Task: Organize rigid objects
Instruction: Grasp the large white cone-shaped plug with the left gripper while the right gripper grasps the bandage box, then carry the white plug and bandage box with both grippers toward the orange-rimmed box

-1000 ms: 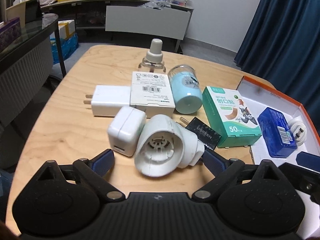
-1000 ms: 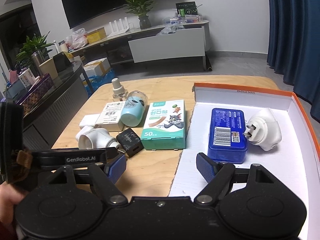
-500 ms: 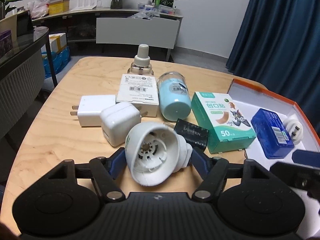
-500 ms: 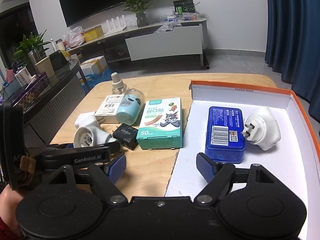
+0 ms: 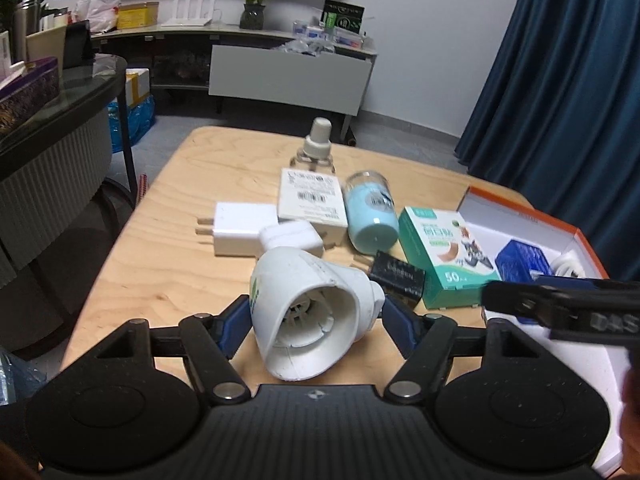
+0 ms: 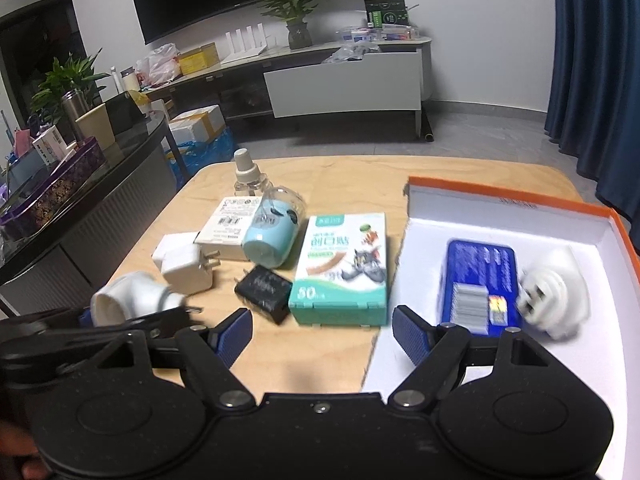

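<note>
The white cone-shaped plug-in heater [image 5: 316, 308] sits pinched between the blue pads of the left tongs [image 5: 316, 320], its wide open mouth tipped toward the camera and its narrow plug end out past the right-hand pad — and to my eye it is clear of the desk [image 5: 168, 256]. The grip looks like the weak spot: the pads bear on a tapering, smooth shell, so a squeeze could push it toward the narrow end and let it slide or roll out, most likely dropping onto the things just ahead of those tongs. Those are crowded: a small white charger [image 5: 292, 238] directly beyond the heater, a black adapter [image 5: 396, 280] just to the right of it, and the green plaster box [image 5: 444, 264] further right. A low carry across them could knock any of them. The right tongs [image 6: 322, 334] stand spread with nothing between them, hovering over the desk edge where it meets the orange-rimmed box [image 6: 516, 204]; that box lies to the right of both tongs and already holds a blue tin [image 6: 480, 272] and a second white heater [image 6: 556, 292]. If the held one is bound there, I'd judge the free space to be in the near part of the box, and the right tongs hang across that path — a bump between the two seems possible. Farther off, the pale blue jar [image 5: 370, 216] lies on its side and could roll if nudged.
</note>
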`<state>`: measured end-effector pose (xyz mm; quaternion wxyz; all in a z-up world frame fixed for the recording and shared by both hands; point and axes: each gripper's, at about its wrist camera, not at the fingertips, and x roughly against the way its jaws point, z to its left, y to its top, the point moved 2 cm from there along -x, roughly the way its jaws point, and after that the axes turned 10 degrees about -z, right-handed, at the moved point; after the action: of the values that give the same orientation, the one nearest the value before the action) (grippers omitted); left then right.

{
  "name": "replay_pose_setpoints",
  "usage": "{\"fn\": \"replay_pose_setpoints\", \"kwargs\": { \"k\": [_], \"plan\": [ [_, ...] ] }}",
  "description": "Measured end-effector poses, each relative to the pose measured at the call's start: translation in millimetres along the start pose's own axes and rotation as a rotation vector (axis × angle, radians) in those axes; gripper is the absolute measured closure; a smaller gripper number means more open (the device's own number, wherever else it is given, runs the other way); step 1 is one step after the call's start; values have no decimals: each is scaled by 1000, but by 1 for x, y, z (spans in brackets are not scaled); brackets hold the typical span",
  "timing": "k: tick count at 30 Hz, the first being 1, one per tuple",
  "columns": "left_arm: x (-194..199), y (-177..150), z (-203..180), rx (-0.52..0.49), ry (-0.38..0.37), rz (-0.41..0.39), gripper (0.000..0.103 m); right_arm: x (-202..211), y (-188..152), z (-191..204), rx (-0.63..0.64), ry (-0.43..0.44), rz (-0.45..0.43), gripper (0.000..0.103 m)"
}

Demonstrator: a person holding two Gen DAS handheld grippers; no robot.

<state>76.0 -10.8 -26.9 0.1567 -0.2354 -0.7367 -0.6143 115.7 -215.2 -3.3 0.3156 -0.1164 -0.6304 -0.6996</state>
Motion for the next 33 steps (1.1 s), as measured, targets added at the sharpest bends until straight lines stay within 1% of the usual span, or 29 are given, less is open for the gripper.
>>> {"fn": "replay_pose_setpoints", "kwargs": {
  "k": [5, 9, 12, 16, 18, 20, 24, 30, 33],
  "plan": [
    [2, 7, 3, 12, 1, -18, 31, -36, 10, -1, -4, -14, 43, 12],
    [0, 9, 6, 19, 5, -23, 31, -61, 13, -1, 13, -58, 66, 12],
    [-1, 9, 8, 22, 8, -22, 31, -78, 15, -2, 11, -69, 96, 12],
    [-3, 9, 11, 30, 16, -20, 31, -97, 13, -3, 18, -94, 136, 13],
    [-3, 9, 12, 32, 18, -22, 31, -100, 11, -2, 32, -101, 134, 15],
    [-1, 9, 12, 33, 21, -23, 31, -96, 9, 1, 55, -103, 129, 19],
    [2, 11, 14, 40, 26, -31, 31, -73, 5, 3, 49, -102, 96, 19],
    [12, 12, 11, 39, 25, -47, 31, -20, 0, 3, 11, -82, 31, 19],
    [19, 12, 7, 32, 21, -55, 31, 7, -3, 9, 24, -75, 4, 19]
  ]
}}
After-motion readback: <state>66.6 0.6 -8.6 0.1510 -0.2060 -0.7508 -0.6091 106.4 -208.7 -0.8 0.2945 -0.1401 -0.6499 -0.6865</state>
